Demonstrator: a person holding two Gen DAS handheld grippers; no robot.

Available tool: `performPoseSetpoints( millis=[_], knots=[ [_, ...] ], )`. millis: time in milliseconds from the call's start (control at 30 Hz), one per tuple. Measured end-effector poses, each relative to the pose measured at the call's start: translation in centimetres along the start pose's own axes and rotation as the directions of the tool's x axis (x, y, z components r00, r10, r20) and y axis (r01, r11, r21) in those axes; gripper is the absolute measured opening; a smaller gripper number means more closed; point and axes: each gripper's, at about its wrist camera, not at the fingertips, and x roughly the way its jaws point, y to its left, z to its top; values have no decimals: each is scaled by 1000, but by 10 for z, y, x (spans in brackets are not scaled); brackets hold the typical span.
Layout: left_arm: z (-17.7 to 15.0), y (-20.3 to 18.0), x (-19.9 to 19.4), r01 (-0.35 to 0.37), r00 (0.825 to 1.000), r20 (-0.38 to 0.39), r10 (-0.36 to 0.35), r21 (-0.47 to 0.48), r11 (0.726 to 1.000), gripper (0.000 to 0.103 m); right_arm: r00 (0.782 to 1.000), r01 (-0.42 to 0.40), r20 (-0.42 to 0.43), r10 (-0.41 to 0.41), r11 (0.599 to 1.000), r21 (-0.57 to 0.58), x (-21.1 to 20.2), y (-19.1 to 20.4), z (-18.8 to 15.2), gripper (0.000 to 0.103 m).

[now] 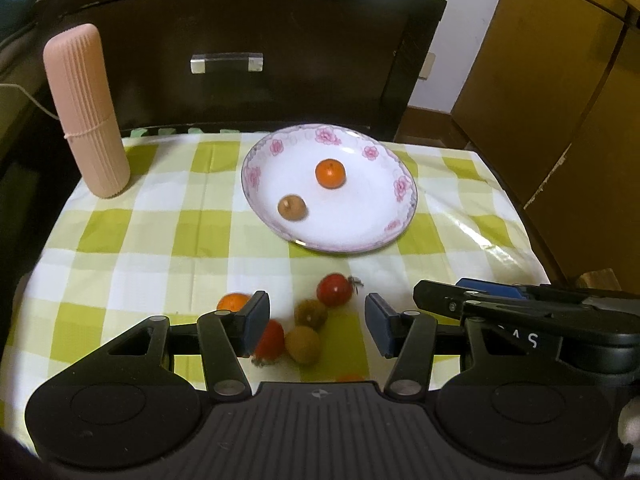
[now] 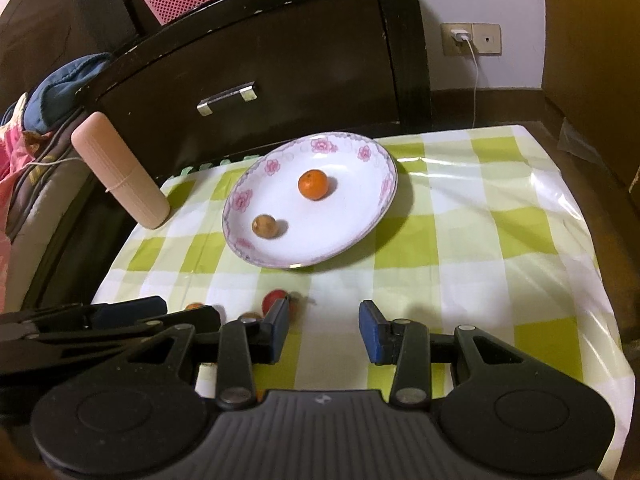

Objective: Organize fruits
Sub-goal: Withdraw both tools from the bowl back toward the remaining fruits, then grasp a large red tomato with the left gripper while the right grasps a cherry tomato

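Note:
A white plate with pink flowers (image 1: 396,188) (image 2: 380,188) holds a small orange (image 1: 330,173) (image 2: 313,184) and a brown longan (image 1: 292,208) (image 2: 264,226). Several loose fruits lie on the checked cloth in front of it: a red tomato (image 1: 334,289) (image 2: 274,299), another red one (image 1: 272,340), an orange one (image 1: 233,302), two brown longans (image 1: 310,313) (image 1: 303,345). My left gripper (image 1: 316,322) is open and empty, its jaws standing over this cluster. My right gripper (image 2: 324,332) is open and empty, to the right of the fruits.
A pink ribbed cylinder (image 1: 86,112) (image 2: 122,172) stands at the cloth's back left. A dark cabinet with a metal handle (image 1: 226,62) (image 2: 226,98) rises behind the table. The table's right edge (image 2: 592,208) drops off. Each gripper shows in the other's view (image 1: 520,312) (image 2: 100,328).

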Motion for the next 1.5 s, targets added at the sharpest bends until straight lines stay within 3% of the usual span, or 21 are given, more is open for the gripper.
performPoseSetpoints(
  millis=[833, 1167, 1333, 1433, 1500],
  knots=[
    [-61, -3, -21, 11, 996, -93, -10, 3, 1000, 59, 994, 17, -110, -14, 999, 28, -22, 4, -65, 36],
    [-76, -5, -30, 16, 995, -101, -16, 2, 1000, 69, 995, 28, -97, -27, 1000, 3, -34, 5, -76, 36],
    [-86, -8, -28, 21, 992, -124, -19, 17, 1000, 72, 995, 29, -93, -28, 1000, 12, -35, 1, -76, 42],
    [-95, -14, -24, 16, 990, -142, -8, 55, 998, 72, 996, 38, -79, -38, 999, -5, -36, 2, -75, 43],
    [-101, -19, -22, 8, 989, -151, 5, 87, 996, 67, 996, 43, -77, -44, 999, -13, -36, 2, -74, 44]
  ],
)
